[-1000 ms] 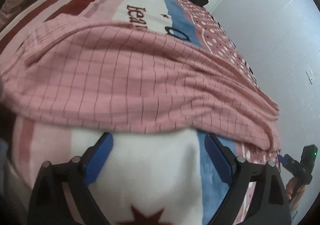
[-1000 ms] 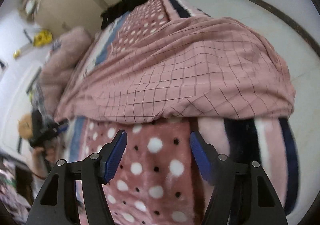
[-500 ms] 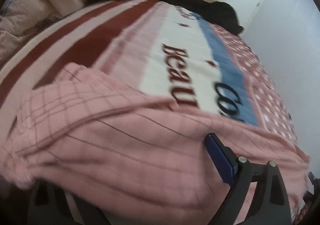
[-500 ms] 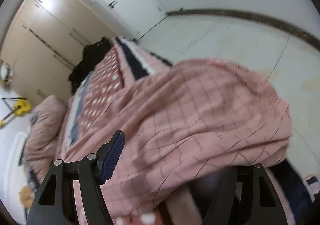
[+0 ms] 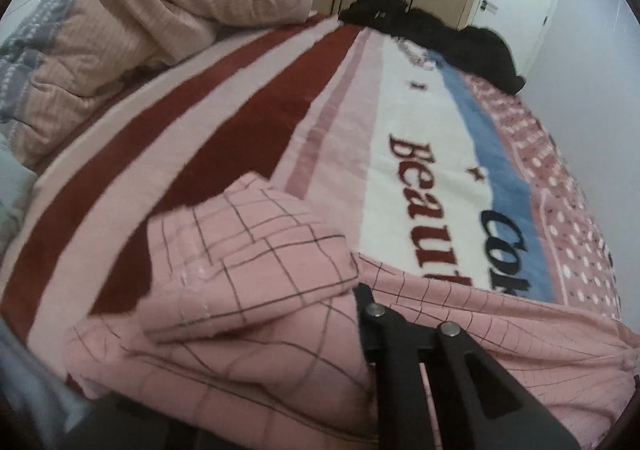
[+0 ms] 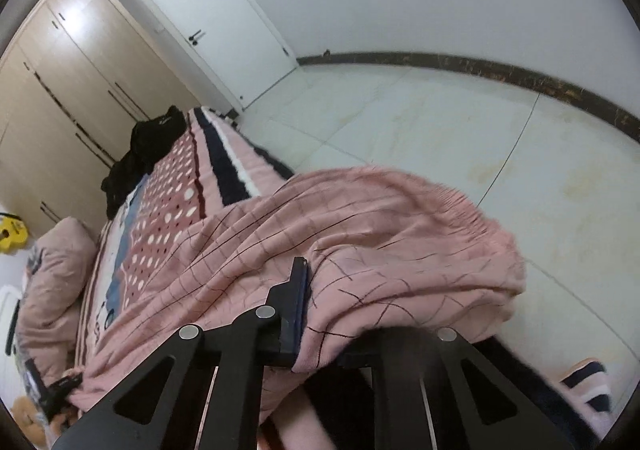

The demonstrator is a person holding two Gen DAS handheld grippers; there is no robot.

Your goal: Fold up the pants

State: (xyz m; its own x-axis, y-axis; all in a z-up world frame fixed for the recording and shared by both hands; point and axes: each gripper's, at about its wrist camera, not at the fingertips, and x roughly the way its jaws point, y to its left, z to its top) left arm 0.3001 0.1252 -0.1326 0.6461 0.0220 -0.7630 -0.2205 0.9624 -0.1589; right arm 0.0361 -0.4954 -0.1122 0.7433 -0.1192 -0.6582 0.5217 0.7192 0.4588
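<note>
Pink checked pants lie across the near edge of a bed. My left gripper is shut on the near hem, lifted so the cloth bunches in folds over its fingers; only the right finger shows. In the right wrist view the pants drape over my right gripper, which is shut on the cloth near the elastic waistband. Its left blue pad presses the fabric; the right finger is hidden under cloth.
A striped blanket with lettering covers the bed. A pink quilt is piled at the far left. Black clothes lie at the far end. Wardrobe, white door and tiled floor lie beyond.
Both grippers moved in from in front of the pants' edge, closed on the cloth and lifted it; the views tilted upward toward the room.
</note>
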